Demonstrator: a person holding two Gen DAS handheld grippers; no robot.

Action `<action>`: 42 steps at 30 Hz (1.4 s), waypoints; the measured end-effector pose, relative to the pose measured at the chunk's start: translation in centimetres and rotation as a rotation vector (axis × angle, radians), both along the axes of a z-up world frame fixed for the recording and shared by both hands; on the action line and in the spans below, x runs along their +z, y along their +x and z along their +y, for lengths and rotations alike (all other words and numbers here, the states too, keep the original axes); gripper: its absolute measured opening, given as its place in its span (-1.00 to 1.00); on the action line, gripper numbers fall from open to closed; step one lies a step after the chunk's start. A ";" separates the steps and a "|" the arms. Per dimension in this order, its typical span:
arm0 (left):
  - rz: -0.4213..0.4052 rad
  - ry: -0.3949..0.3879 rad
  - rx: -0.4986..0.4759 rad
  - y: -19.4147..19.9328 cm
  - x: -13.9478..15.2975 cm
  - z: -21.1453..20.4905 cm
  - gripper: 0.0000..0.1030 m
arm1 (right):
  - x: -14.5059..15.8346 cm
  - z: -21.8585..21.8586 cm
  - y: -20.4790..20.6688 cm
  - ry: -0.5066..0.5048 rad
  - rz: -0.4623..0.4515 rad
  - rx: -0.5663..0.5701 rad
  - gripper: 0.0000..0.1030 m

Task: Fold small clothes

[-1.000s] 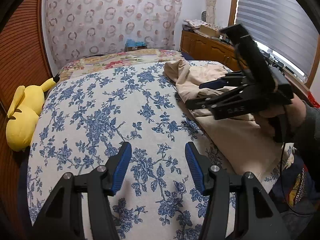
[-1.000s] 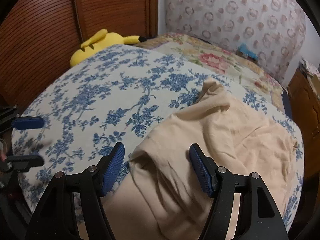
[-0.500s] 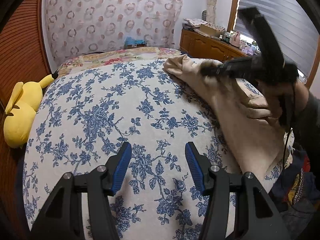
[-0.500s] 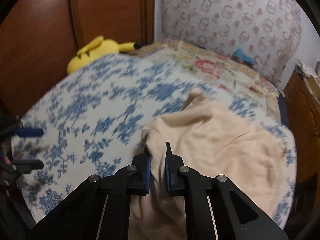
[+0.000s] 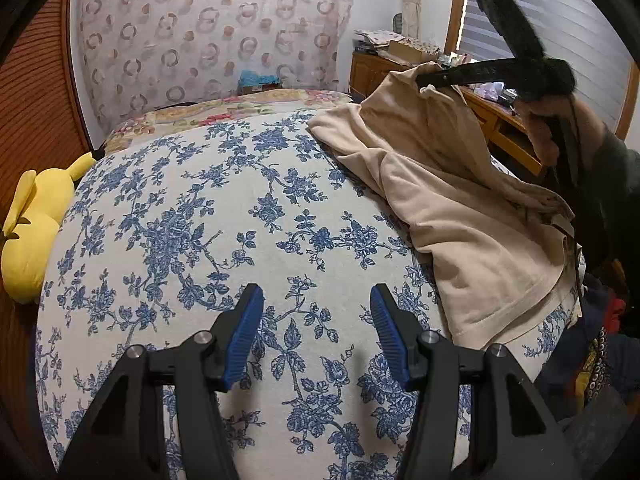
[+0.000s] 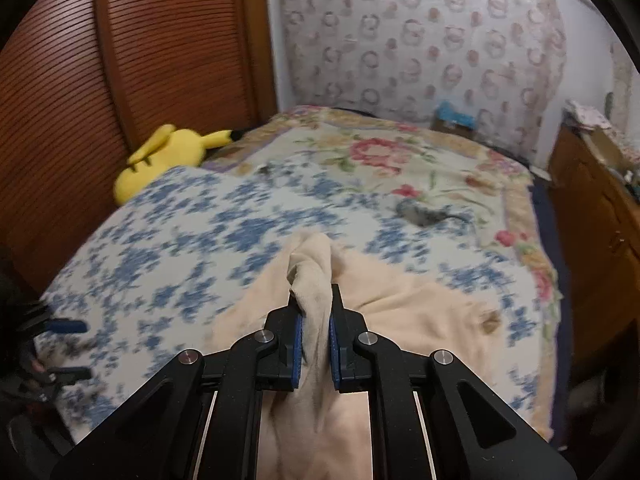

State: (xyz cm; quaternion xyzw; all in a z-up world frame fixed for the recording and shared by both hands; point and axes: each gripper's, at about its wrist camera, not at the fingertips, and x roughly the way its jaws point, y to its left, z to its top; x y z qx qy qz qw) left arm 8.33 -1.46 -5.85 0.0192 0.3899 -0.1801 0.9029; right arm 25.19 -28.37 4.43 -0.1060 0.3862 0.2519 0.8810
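Right gripper [image 6: 315, 322] clamped on cloth fold, raised (jaws just closed); left gripper [image 5: 316, 334] half-open, empty.

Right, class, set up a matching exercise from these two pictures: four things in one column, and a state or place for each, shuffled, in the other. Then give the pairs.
Things:
1. left gripper
2. right gripper
3. yellow plush toy
4. beige garment

States or places:
A. partly lifted off the floral bedspread
B. open, nothing between its pads
C. beside the wooden slatted door
D. shut on a fold of cloth

Pairs: 1-B, 2-D, 3-C, 4-A
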 end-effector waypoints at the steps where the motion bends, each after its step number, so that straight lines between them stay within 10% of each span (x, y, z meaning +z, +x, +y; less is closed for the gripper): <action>1: 0.000 -0.002 0.000 0.0 0.0 -0.1 0.07 | 0.0 -0.6 0.7 -0.026 -0.011 -0.025 -0.84; 7: 0.005 -0.002 -0.012 -0.1 -0.2 -0.5 0.07 | -0.7 -6.6 5.4 -0.219 -0.056 -0.320 -0.51; 11: 0.008 -0.003 -0.028 -0.1 -0.3 -1.2 0.07 | -0.2 -10.2 4.6 -0.162 -0.043 -0.377 -0.40; 21: 0.027 -0.044 -0.124 -0.7 -0.3 -4.9 0.07 | -1.2 -9.9 -10.5 -0.035 0.013 -0.154 -0.25; 31: 0.039 -0.051 -0.185 -1.8 -1.1 -7.6 0.07 | -5.4 -10.7 -20.1 0.003 0.043 -0.228 -0.19; 42: 0.073 -0.082 -0.252 -2.8 -1.9 -9.2 -0.89 | -6.4 -11.5 -20.8 0.074 0.076 -0.242 -0.41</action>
